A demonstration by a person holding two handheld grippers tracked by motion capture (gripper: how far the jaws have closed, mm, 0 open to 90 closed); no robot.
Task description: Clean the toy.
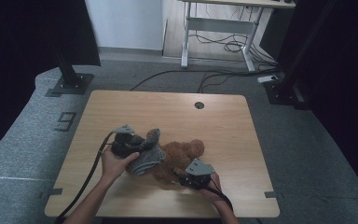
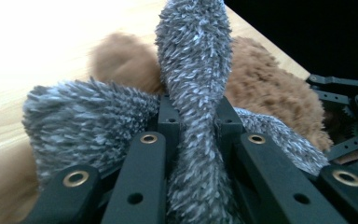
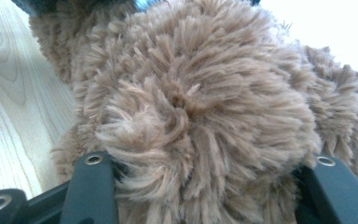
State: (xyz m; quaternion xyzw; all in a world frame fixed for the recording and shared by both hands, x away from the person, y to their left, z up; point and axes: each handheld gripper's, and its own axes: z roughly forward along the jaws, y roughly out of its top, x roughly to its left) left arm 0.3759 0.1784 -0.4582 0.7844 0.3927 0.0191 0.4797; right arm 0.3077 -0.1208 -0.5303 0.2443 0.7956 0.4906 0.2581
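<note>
A brown plush toy point(image 1: 182, 151) lies on the wooden table point(image 1: 223, 126), with a grey fuzzy cloth point(image 1: 150, 155) draped over its left side. My left gripper point(image 1: 142, 142) comes in from the left and is shut on a twisted fold of the grey cloth point(image 2: 196, 70). In the left gripper view that fold rises between the tips of the left gripper point(image 2: 196, 109), and the plush toy point(image 2: 270, 88) lies behind it. My right gripper point(image 1: 179, 179) is at the toy's near side. Its jaws press into the brown plush point(image 3: 191, 102), which bulges between the tips of the right gripper point(image 3: 209, 161).
A round cable hole point(image 1: 199, 105) sits near the table's far edge. On the floor beyond are black stand bases point(image 1: 70, 84), a desk frame point(image 1: 219, 28) and loose cables. The table's front edge runs just under both hands.
</note>
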